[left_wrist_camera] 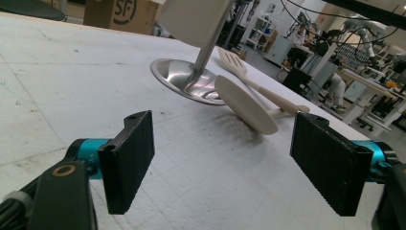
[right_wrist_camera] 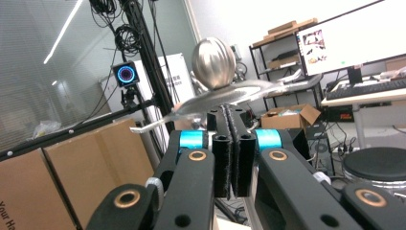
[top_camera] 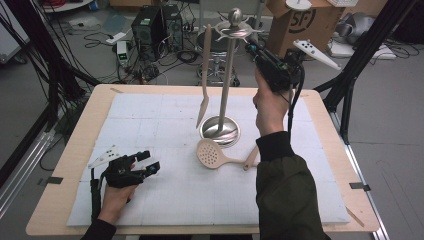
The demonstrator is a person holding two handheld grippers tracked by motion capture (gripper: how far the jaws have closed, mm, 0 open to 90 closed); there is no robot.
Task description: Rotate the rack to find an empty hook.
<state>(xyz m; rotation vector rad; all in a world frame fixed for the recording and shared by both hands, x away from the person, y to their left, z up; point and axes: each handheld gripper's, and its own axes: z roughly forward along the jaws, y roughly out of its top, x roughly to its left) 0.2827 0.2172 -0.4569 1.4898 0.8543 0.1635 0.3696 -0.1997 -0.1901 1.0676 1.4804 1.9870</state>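
Here, the right gripper [top_camera: 251,47] is raised beside the rack [top_camera: 227,75] top, jaws pressed together, empty. Left gripper [top_camera: 150,162] rests on the mat [top_camera: 150,115], jaws wide, empty.

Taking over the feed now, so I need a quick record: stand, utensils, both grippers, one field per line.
stand: metal utensil stand, upright on the white mat
hung: one beige spatula on a top hook
lying: skimmer by the stand's base, a slotted turner partly behind the right forearm
left gripper: low over the mat, jaws open, nothing between them
right gripper: raised at the stand's top hooks, jaws shut
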